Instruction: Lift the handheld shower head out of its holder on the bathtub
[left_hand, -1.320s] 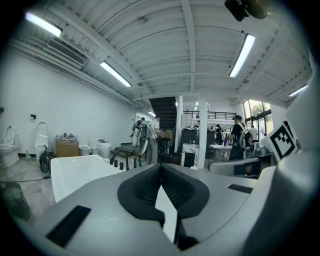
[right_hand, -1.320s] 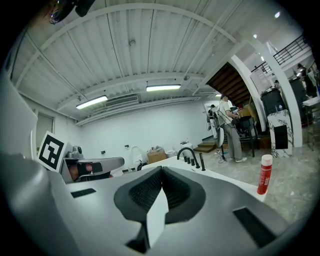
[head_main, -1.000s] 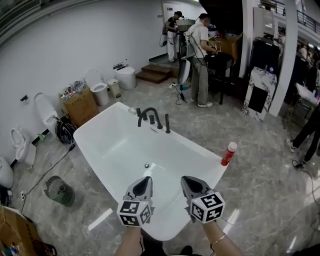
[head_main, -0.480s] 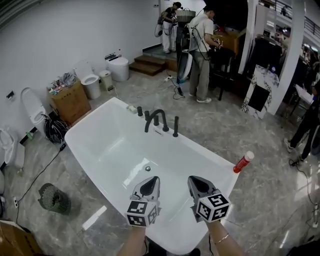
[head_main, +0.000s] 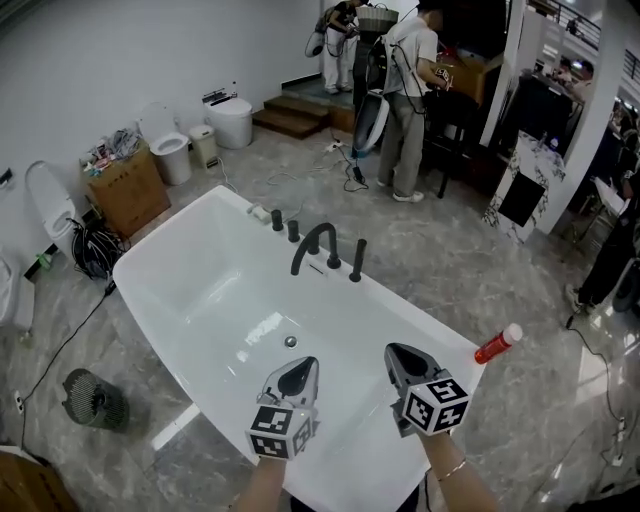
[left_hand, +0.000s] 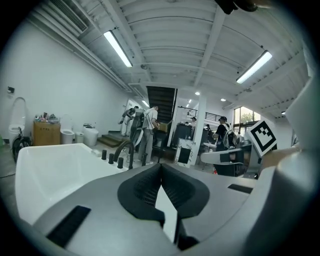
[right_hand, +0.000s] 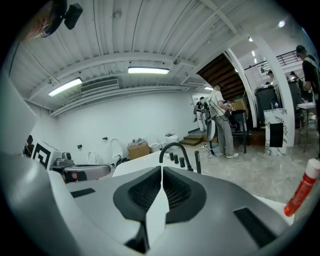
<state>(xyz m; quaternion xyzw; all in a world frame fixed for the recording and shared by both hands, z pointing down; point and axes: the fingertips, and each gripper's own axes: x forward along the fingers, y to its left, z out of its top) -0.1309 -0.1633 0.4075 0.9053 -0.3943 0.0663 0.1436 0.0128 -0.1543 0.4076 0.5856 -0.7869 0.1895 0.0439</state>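
Observation:
The handheld shower head (head_main: 358, 260) is a slim black rod standing upright in its holder on the far rim of the white bathtub (head_main: 160, 243), just right of the arched black faucet (head_main: 315, 245) and two black knobs. It also shows in the right gripper view (right_hand: 197, 162). My left gripper (head_main: 300, 366) and right gripper (head_main: 399, 352) hover side by side over the tub's near end, well short of the shower head. The left one (left_hand: 160, 167) is shut and empty. The right one's (right_hand: 162, 170) jaws are just starting to open, tips still together, nothing between them.
A red bottle (head_main: 497, 344) lies on the tub's right rim near my right gripper. Left of the tub stand a cardboard box (head_main: 125, 190), toilets (head_main: 168, 157), coiled cables (head_main: 92, 248) and a dark round basket (head_main: 90, 398). People (head_main: 410, 70) stand at the back.
Both grippers have advanced together over the tub's near end. The faucet set and shower head now sit closer and lower in the head view. The jaws look unchanged.

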